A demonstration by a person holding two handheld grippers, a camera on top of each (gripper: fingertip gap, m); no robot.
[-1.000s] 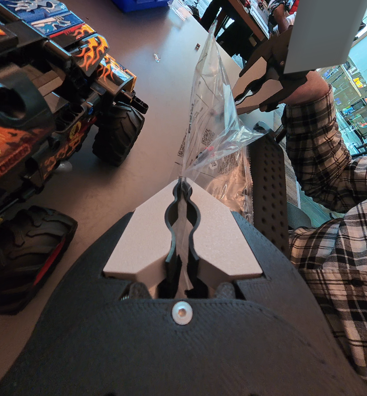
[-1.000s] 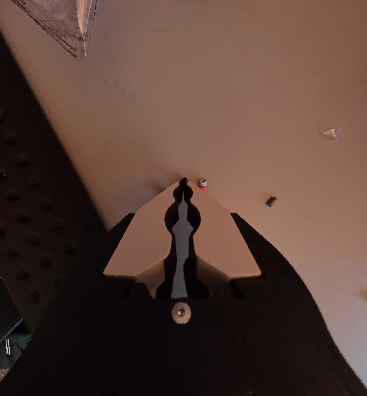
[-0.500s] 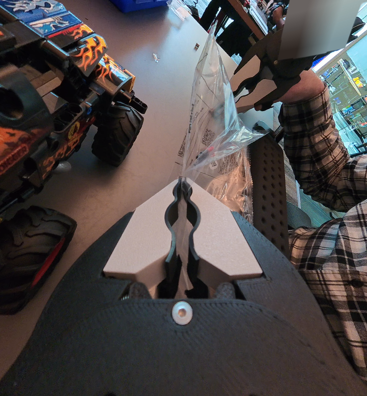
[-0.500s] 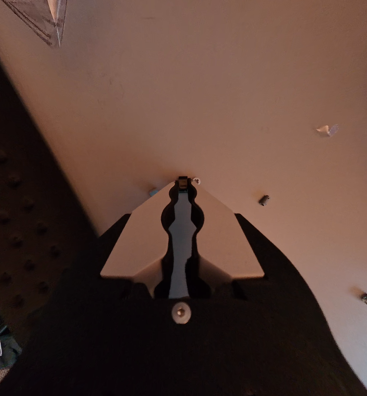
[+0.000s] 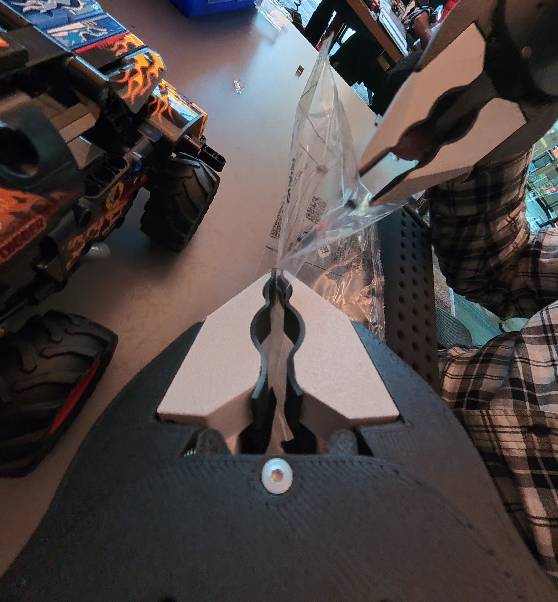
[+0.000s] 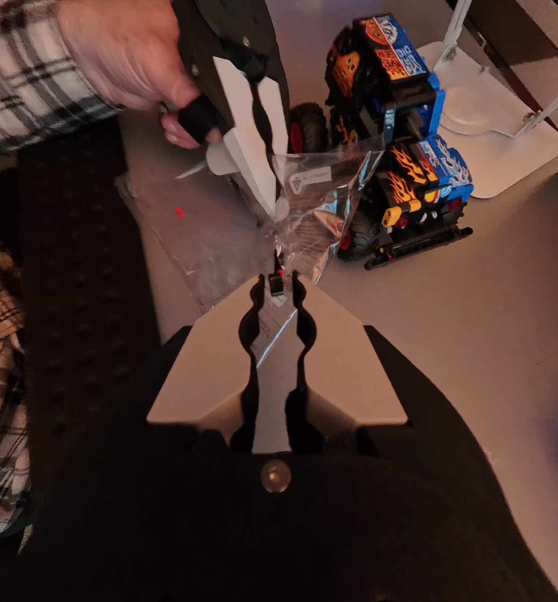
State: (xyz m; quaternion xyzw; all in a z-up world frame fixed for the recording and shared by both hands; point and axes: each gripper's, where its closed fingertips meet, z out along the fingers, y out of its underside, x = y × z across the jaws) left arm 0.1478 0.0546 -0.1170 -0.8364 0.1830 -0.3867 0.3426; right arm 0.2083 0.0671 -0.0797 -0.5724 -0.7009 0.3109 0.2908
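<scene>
1. Two grippers meet at one clear bag [image 5: 316, 163], which hangs in the air above the table [image 5: 245, 136], near its right edge.
2. Your left gripper [image 5: 276, 277] is clenched on the bag's lower corner. The plastic runs back through the closed jaws, and the bag rises from the tips with its mouth spread wide.
3. Your right gripper [image 6: 277, 280] has its jaws a little parted. Its tips sit at the bag's open mouth.
4. One small black piece [image 6: 276, 286] lies in the gap between those tips. It looks narrower than the gap, but the view is blurred and I cannot tell whether either finger touches it.
5. Several small red and dark bits [image 5: 316, 228] rest low inside the bag.
6. From the right wrist view, your left hand [image 6: 124, 55] holds the left gripper tilted downward, with the bag bunched at its tips.
7. A second clear bag [image 5: 352, 277] lies flat along the table's right edge, under the held one. A red bit [image 6: 179, 212] shows on it.
8. Left of the bag stands a toy truck [image 5: 75, 146], black with orange flames and blue panels, well apart from both grippers.
9. Toward the table's far edge lie a small dark piece [image 5: 300, 69] and a clear scrap [image 5: 238, 86].
10. Beside the right edge stands a black perforated panel [image 5: 404, 277], with your plaid sleeve [image 5: 499, 244] just past it.
</scene>
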